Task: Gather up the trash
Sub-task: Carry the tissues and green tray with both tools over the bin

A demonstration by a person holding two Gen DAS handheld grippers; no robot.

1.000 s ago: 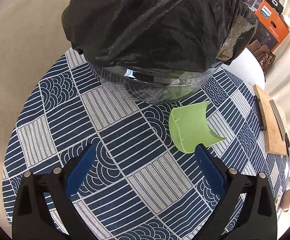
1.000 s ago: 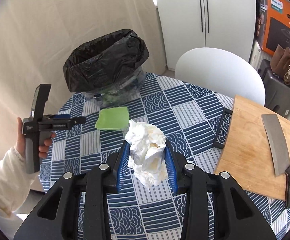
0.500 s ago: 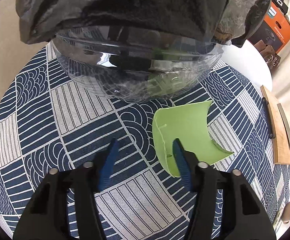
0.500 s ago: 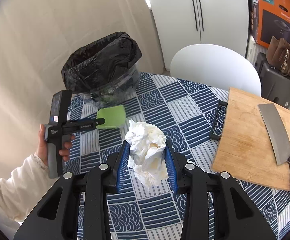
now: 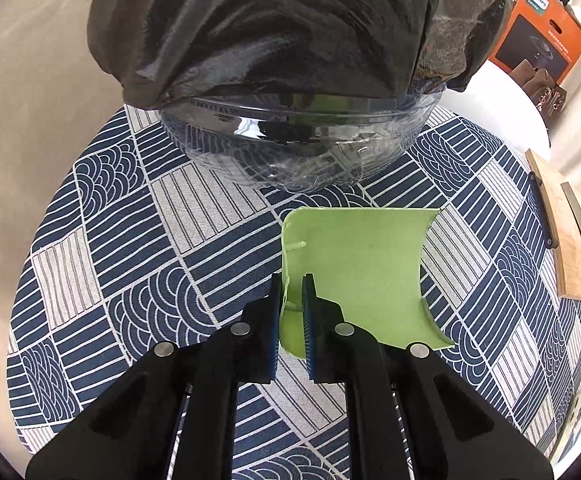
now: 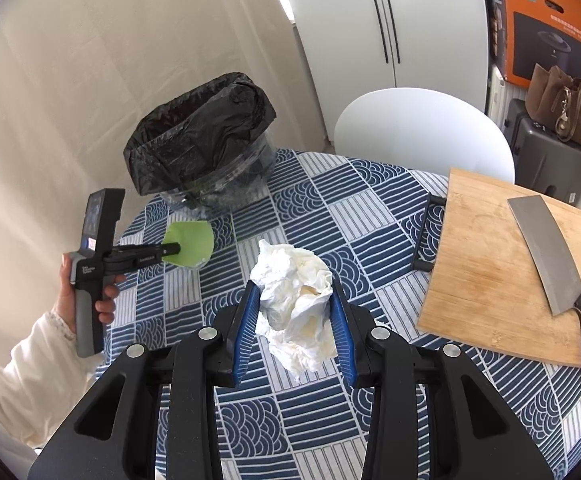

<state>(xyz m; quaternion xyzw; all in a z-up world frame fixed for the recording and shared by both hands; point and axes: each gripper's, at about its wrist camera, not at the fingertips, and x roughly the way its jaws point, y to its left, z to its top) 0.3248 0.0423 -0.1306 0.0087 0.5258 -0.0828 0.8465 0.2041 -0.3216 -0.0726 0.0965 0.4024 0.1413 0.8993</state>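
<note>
A curled green paper sheet lies on the patterned tablecloth, just in front of a clear bin lined with a black trash bag. My left gripper is shut on the sheet's left edge, which stands up between the blue pads. The right wrist view shows that same left gripper at the green sheet, with the bin behind it. My right gripper is shut on a crumpled white tissue, held above the table.
A wooden cutting board with a cleaver lies at the table's right. A white chair stands behind the table. A person's hand holds the left gripper at the table's left edge.
The left gripper moved right onto the green sheet and its jaws went from wide open to shut on the sheet's edge. The right gripper kept its hold on the tissue.
</note>
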